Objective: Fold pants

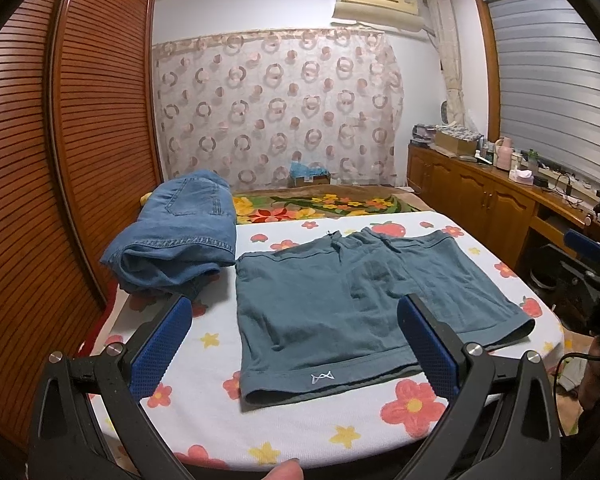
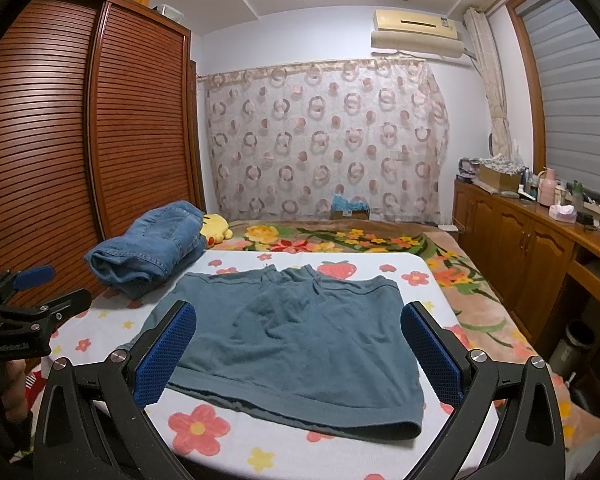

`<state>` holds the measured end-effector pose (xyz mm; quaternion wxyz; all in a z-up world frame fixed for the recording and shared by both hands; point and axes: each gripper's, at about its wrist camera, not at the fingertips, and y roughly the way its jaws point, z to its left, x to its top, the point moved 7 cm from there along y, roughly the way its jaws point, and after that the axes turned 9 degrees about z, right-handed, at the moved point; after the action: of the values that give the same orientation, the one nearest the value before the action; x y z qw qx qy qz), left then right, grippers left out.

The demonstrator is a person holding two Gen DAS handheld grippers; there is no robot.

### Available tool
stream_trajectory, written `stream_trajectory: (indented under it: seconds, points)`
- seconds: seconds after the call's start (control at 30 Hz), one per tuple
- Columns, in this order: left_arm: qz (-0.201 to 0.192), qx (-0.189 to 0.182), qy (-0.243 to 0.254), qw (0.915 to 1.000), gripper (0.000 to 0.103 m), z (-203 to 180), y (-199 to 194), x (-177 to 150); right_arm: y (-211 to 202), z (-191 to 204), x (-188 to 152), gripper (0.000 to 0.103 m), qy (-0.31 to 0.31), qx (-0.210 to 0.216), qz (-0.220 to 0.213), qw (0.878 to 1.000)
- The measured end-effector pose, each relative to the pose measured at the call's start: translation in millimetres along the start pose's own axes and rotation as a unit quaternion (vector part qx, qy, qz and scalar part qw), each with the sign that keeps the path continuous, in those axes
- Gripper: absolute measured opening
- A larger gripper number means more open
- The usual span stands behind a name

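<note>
Lying flat beyond both spread claws, teal shorts [image 1: 340, 304], unheld

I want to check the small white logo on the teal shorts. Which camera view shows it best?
The left wrist view: the white logo sits clearly on the near hem of the teal shorts. The right wrist view shows the shorts, but no logo is visible there.
</note>
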<state>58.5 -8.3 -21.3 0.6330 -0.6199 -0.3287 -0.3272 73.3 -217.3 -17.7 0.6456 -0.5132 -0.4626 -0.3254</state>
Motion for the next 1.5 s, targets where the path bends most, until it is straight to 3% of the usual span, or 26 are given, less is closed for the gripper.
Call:
stream_trajectory:
  seconds: [0.13, 0.67, 1.13, 1.5]
  points:
    - [0.008, 0.006, 0.004, 0.9999, 0.103, 4.9, 12.5, -5.0, 2.4, -3.3, -1.3, 0.102, -0.001, -0.003, 0.003, 1.0]
    - [0.075, -0.038, 0.019, 0.9963, 0.103, 9.8, 54.7, -40.0, 33.3, -23.0, -9.0, 0.099, 0.004, -0.024, 0.058, 0.998]
    - [0.128, -0.031, 0.017, 0.9911, 0.103, 39.4, 86.8, -73.0, 39.9, -33.0, -20.8, 0.097, -0.006, -0.043, 0.129, 0.991]
    - [0.177, -0.036, 0.001, 0.9835, 0.099, 59.9, 103.4, -101.3, 32.4, -33.7, -14.6, 0.097, 0.006, -0.05, 0.151, 0.987]
